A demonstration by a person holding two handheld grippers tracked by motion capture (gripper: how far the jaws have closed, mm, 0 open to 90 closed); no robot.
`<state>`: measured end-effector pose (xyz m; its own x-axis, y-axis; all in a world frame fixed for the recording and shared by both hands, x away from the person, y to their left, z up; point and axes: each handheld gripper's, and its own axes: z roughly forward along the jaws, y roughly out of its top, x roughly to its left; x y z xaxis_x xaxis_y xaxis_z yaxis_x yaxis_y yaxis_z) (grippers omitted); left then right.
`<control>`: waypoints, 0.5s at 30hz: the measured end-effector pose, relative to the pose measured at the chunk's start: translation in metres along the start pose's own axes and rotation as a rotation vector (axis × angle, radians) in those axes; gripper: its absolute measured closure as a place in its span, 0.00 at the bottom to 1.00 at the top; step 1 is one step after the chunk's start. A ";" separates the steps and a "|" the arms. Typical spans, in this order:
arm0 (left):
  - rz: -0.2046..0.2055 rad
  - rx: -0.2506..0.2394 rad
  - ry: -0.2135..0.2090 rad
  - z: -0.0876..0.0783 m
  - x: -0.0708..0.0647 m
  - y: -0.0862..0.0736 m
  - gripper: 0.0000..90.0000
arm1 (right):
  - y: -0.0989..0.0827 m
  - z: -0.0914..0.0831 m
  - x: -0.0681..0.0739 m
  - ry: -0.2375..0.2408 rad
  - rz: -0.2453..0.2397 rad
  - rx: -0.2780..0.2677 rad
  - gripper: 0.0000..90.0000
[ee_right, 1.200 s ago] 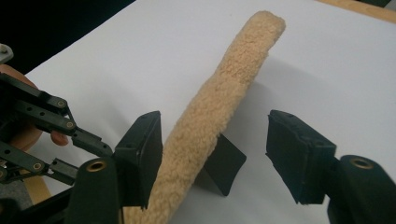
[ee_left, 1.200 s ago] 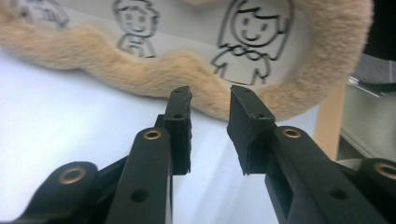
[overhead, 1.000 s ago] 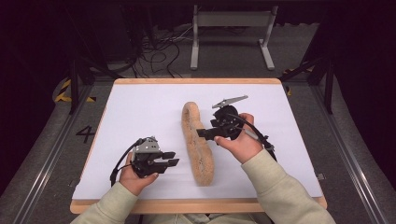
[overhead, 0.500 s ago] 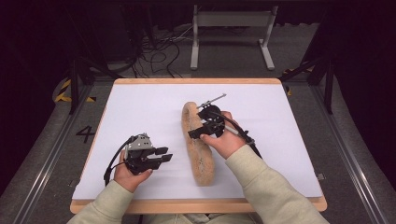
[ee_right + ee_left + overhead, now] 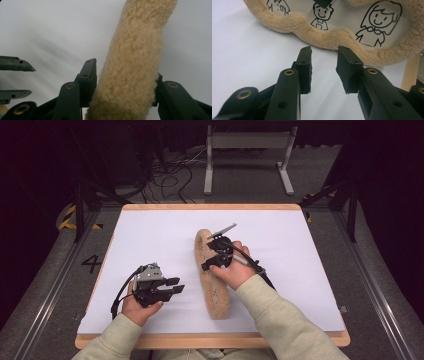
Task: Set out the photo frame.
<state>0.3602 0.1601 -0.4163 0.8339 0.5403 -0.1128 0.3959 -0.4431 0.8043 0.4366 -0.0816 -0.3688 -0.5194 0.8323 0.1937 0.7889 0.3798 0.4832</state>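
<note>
Since the earlier frame we see the right gripper has dropped from beside the fleece case onto its far half, and its jaws have just been closing: in the right gripper view the fuzzy rim sits between both pads, touching them, so it's gripping the case. The case lies mid-table on the white sheet, long axis running near-to-far, far end curving slightly left, w/ open sheet on both sides and well clear of the wooden table edge. Right forearm comes in diagonally from bottom right. The left gripper rests low, left of the case, pointing at it, jaws apart w/ nothing between.
</note>
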 end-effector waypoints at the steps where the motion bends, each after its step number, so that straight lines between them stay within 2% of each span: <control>1: 0.000 0.000 -0.001 0.000 0.000 0.000 0.72 | -0.001 0.001 0.002 -0.014 0.018 -0.011 0.64; 3: 0.002 0.000 -0.001 0.000 0.000 0.000 0.72 | -0.001 0.001 0.002 -0.022 0.052 -0.021 0.68; 10: 0.000 -0.003 -0.001 0.000 0.000 0.000 0.72 | -0.002 0.001 0.002 -0.043 0.081 -0.020 0.73; 15: 0.000 -0.005 0.003 -0.001 0.001 0.000 0.72 | -0.001 0.000 0.004 -0.068 0.119 -0.014 0.77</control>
<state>0.3603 0.1613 -0.4163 0.8327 0.5424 -0.1112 0.3942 -0.4398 0.8070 0.4339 -0.0785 -0.3687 -0.3985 0.8968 0.1924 0.8386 0.2714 0.4723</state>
